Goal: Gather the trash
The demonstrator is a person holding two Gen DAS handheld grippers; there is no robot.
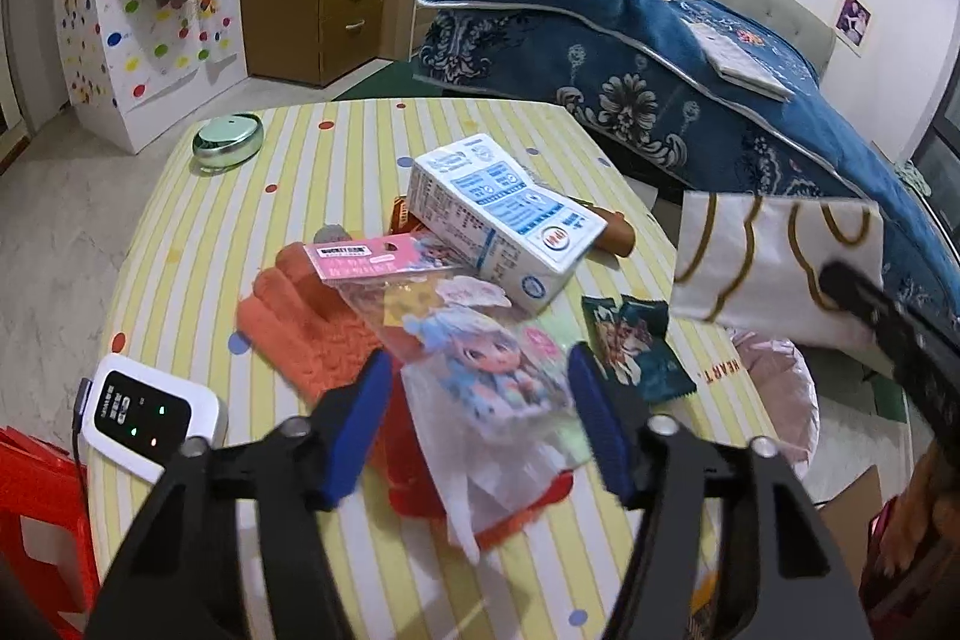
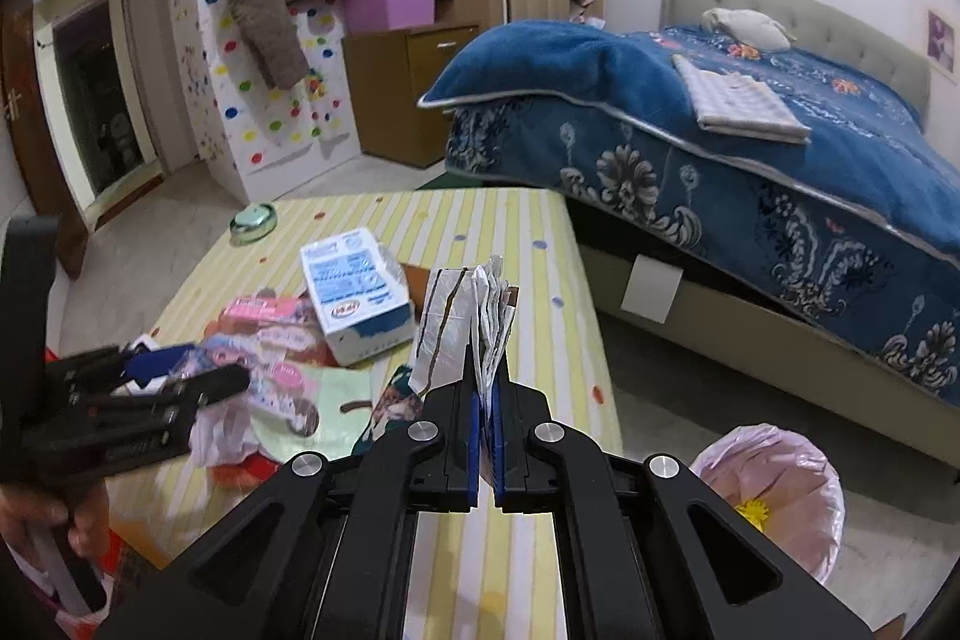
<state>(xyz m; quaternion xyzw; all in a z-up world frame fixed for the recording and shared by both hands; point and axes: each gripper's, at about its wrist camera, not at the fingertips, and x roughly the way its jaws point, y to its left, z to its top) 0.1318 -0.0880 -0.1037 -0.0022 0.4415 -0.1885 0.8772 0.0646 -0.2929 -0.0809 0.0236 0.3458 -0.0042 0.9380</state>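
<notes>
Right gripper (image 2: 485,400) pinches white wrapper (image 2: 462,322); left gripper (image 1: 480,388), tilted down, straddles doll packet (image 1: 480,370) unclamped.

Both tongs are matte black angular frames with cut-out slots, round silver screw heads at the linkage joints, and blue pads on the inner fingers: left tongs (image 1: 480,421), right tongs (image 2: 485,439).

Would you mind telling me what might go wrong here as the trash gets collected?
1. The left tongs straddle the doll wrapper, which lies on the orange glove; closing may pinch the glove too.
2. The right tongs hold the white paper bag by one edge; it may slip before reaching the lined bin.
</notes>
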